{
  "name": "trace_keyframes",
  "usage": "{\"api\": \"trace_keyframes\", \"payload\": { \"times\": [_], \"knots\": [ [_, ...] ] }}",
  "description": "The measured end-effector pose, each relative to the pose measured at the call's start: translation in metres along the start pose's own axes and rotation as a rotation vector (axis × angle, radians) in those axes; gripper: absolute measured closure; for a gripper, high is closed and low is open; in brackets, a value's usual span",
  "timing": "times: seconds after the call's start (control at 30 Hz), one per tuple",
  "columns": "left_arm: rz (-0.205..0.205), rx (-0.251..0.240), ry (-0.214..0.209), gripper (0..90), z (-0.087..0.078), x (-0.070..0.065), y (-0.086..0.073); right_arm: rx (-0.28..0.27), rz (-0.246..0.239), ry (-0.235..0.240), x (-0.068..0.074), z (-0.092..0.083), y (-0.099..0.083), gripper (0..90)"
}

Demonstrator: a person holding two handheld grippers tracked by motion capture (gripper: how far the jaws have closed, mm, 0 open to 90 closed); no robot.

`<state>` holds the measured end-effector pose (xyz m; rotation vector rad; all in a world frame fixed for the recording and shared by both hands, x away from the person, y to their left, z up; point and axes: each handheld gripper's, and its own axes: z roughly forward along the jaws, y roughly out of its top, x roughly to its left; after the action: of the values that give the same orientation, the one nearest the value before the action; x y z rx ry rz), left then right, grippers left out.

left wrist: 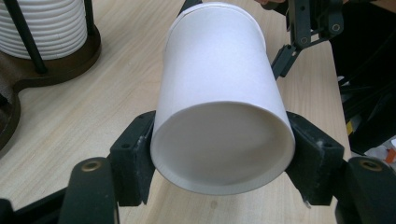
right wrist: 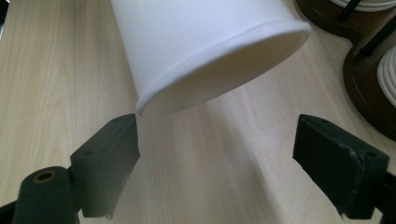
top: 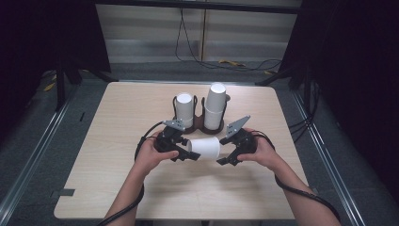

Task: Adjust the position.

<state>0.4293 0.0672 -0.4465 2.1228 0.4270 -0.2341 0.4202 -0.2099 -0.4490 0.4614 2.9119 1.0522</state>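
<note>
We've got the left claw [top: 188, 153] clamped on a white paper cup [top: 205, 147], its two black pads pressing the cup's closed bottom end from either side, as the left gripper view shows close up. The cup lies on its side in the air, just above the table [top: 117, 155], a little nearer the front edge than the middle, its open mouth pointing toward our right hand.

Over to the right claw [top: 226, 159]: its jaws stand wide apart with nothing between them. In the right gripper view the cup's rolled rim [right wrist: 224, 60] sits just ahead of the pads, close to the one on the left of that view, and we cannot tell whether they touch. From above, this claw is just beside the cup's mouth, both claws facing each other across it.

Moving outward, just behind the cup stands a dark wooden cup holder [top: 202, 123] with thin black uprights, toward the table's back edge. It carries two stacks of white cups turned mouth down: a shorter stack [top: 184, 109] on the left and a taller stack [top: 215, 104] on the right. Cables trail from both claws back along our forearms toward the front edge.
</note>
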Motion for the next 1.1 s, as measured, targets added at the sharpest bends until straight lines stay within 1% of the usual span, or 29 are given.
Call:
{"api": "trace_keyframes", "payload": {
  "times": [0.03,0.07,0.17,0.27,0.43,0.53,0.57,0.73,0.77,0.83,1.03,1.1],
  "knots": [
    [0.001,-0.006,0.001,33.1,-0.001,0.000,0.001,-0.002,0.000,0.003,0.000,0.000,0.000,13.7],
    [0.002,-0.002,0.000,33.2,-0.001,-0.001,0.002,-0.005,-0.005,0.004,0.000,0.001,0.000,13.7],
    [0.000,-0.017,-0.015,33.2,-0.002,-0.001,0.005,-0.006,-0.004,0.007,0.001,0.002,0.001,13.7],
    [0.001,-0.014,-0.018,33.2,-0.001,-0.001,0.006,-0.016,-0.010,0.003,0.002,0.003,0.003,13.8],
    [-0.002,-0.018,-0.033,33.2,0.002,-0.002,0.007,-0.051,-0.006,0.007,0.002,0.002,0.004,13.7],
    [-0.001,-0.015,-0.039,33.1,0.003,-0.001,0.008,-0.066,-0.007,0.000,0.002,0.000,0.004,13.7],
    [-0.007,-0.016,-0.041,33.1,0.004,-0.001,0.008,-0.069,-0.003,0.008,0.002,0.000,0.004,13.7],
    [-0.013,-0.016,-0.049,33.1,0.007,0.000,0.008,-0.067,-0.006,0.005,0.001,0.000,0.003,13.8],
    [-0.020,-0.021,-0.051,33.1,0.008,0.000,0.009,-0.065,-0.007,0.004,0.001,-0.001,0.003,13.8],
    [-0.009,-0.009,-0.050,33.1,0.008,0.000,0.009,-0.068,-0.007,0.008,0.000,-0.001,0.002,13.8],
    [-0.019,-0.005,-0.051,33.1,0.009,0.000,0.010,-0.070,-0.005,0.014,0.000,0.000,0.001,14.0],
    [-0.014,0.000,-0.048,33.1,0.009,0.000,0.010,-0.071,-0.007,0.015,0.001,0.000,0.001,14.1]
  ]
}}
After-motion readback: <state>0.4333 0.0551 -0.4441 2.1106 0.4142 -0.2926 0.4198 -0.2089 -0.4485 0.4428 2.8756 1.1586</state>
